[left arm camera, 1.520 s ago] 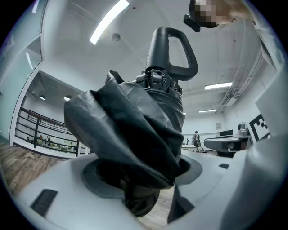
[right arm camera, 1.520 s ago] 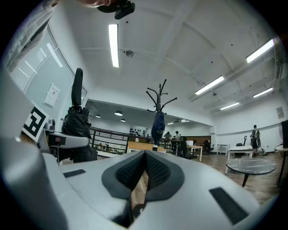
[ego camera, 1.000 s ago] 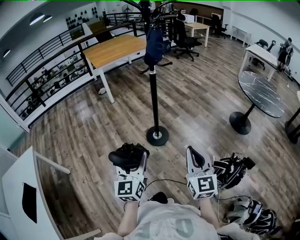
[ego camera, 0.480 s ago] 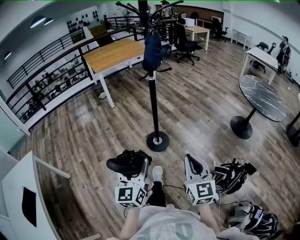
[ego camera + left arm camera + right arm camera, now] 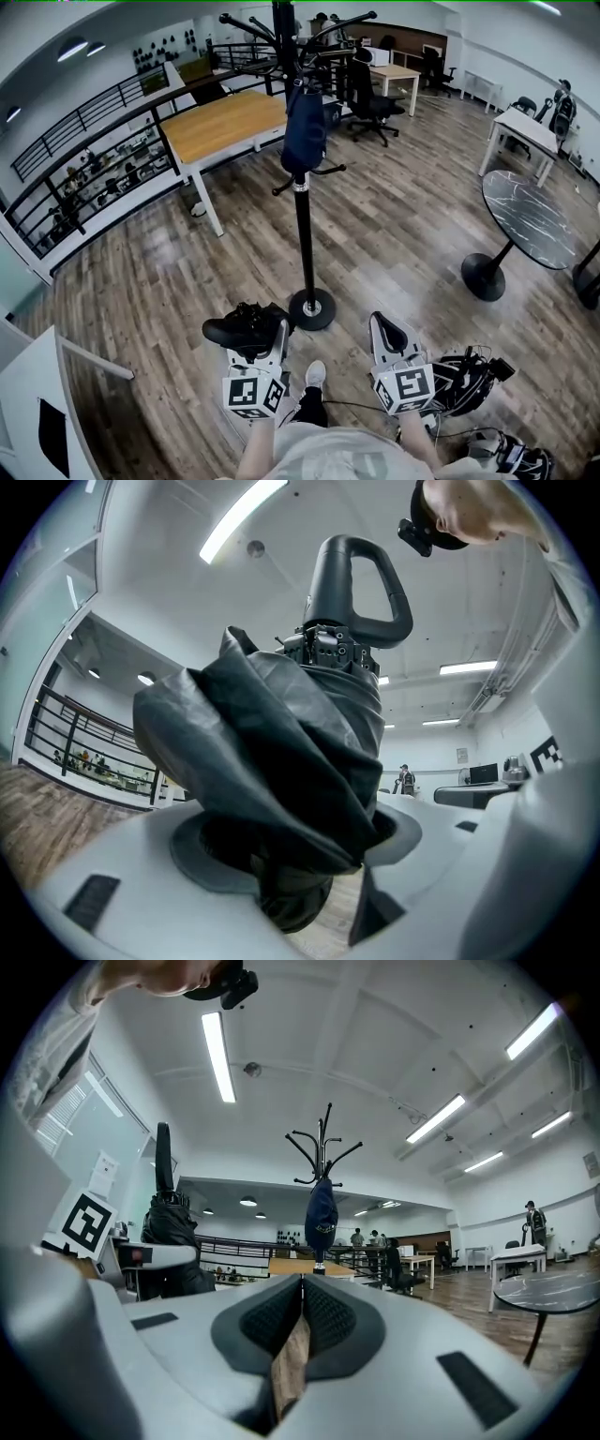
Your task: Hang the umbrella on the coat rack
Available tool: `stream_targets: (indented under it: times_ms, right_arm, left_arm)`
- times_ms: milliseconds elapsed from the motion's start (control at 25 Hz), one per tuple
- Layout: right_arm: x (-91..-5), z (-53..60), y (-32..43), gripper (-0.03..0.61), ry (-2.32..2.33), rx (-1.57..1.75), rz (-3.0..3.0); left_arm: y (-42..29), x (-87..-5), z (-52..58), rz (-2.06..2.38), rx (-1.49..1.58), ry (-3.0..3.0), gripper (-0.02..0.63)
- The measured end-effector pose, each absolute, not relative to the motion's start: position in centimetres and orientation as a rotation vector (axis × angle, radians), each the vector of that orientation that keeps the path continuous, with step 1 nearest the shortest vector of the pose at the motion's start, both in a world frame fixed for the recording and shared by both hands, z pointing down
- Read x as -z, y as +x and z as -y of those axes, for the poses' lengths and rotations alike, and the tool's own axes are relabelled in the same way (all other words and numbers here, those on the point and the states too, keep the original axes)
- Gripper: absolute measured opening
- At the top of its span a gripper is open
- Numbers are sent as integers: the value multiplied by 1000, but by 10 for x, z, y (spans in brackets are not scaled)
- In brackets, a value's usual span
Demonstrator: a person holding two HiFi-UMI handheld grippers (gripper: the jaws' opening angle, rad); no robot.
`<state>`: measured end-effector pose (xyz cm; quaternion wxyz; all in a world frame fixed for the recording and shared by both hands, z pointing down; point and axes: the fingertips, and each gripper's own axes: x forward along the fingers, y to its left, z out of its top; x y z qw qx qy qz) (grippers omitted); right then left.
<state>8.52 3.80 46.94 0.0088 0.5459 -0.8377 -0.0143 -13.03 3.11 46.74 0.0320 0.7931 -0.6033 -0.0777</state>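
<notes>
A folded black umbrella (image 5: 246,328) lies across my left gripper (image 5: 265,336), which is shut on it. In the left gripper view the umbrella (image 5: 281,771) bulges between the jaws, its loop handle (image 5: 361,588) pointing up. The black coat rack (image 5: 302,159) stands just ahead on a round base (image 5: 311,308), with a dark blue bag (image 5: 306,131) hanging from its hooks (image 5: 281,23). My right gripper (image 5: 386,330) is shut and holds nothing. In the right gripper view the coat rack (image 5: 322,1176) shows straight ahead, the umbrella (image 5: 169,1218) at the left.
A wooden desk (image 5: 230,117) stands behind the rack, a round marble table (image 5: 530,216) at the right. Black bags (image 5: 464,370) lie on the floor by my right side. A railing (image 5: 84,178) runs along the left. A white panel (image 5: 28,403) stands at lower left.
The person has stepped closer to the coat rack: its base now lies just ahead of the grippers. Both grippers keep their hold and relative pose.
</notes>
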Motion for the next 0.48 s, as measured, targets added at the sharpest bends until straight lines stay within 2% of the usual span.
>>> stream_targets:
  times_ms: [480]
  right_arm:
    - [-424,157,44,32,1696,160,2643]
  left_arm:
    - [-160,-435,162,1853,242,2517,306]
